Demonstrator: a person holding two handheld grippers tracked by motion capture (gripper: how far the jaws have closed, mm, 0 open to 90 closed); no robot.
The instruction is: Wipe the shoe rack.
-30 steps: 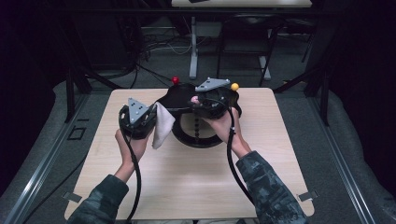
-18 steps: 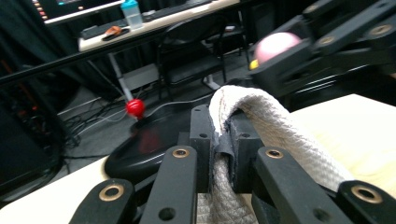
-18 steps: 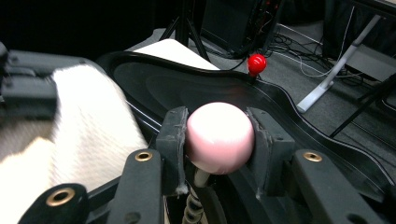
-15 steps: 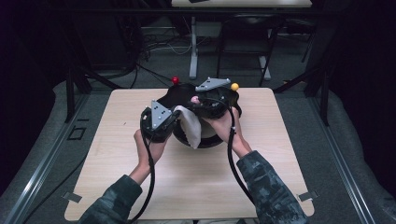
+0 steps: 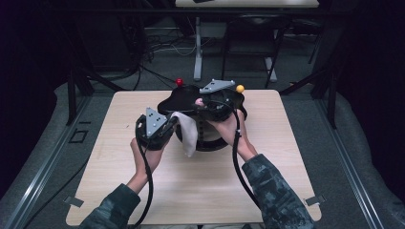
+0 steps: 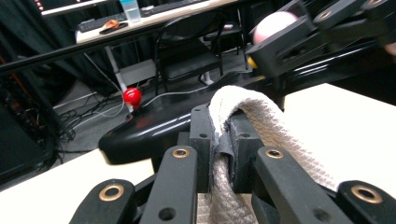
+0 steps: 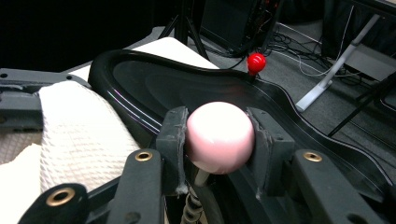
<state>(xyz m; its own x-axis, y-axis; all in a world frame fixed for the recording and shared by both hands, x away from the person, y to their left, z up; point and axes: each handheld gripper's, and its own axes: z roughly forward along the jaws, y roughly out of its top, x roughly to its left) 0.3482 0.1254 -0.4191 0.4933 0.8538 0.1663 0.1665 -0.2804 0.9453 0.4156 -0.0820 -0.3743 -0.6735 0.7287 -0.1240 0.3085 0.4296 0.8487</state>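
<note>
— What's the left gripper [image 5: 168, 125] got hold of?

— A white cloth [image 6: 261, 126], waffle-textured. The jaws are pinched nearly together on a fold of it; in the left gripper view the cloth loops up over the jaw tips and falls away on the far side. From above it hangs down off the gripper in front of the black stand [image 5: 203, 143].

— And the right gripper [image 7: 219, 135]?

— Clamped on a pale pink ball [image 7: 220, 136]. The two pads press on its sides, so the jaws stand partly apart, as wide as the ball. The ball sits on a thin stem, right at the edge of a glossy black tray [image 7: 196, 88] with a wavy rim.

— Where is all that on the table [image 5: 143, 191]?

— Towards the far middle of the light wooden top. The tray sits on the black stand, with a red ball [image 5: 179, 82] at its far left side and a yellow ball [image 5: 240, 88] at its far right. The cloth is just beside the tray's near left rim; whether it touches the rim I can't tell.

— The person's hands?

— Both come in from the near edge, in camouflage sleeves [image 5: 274, 191], one on each gripper.
</note>
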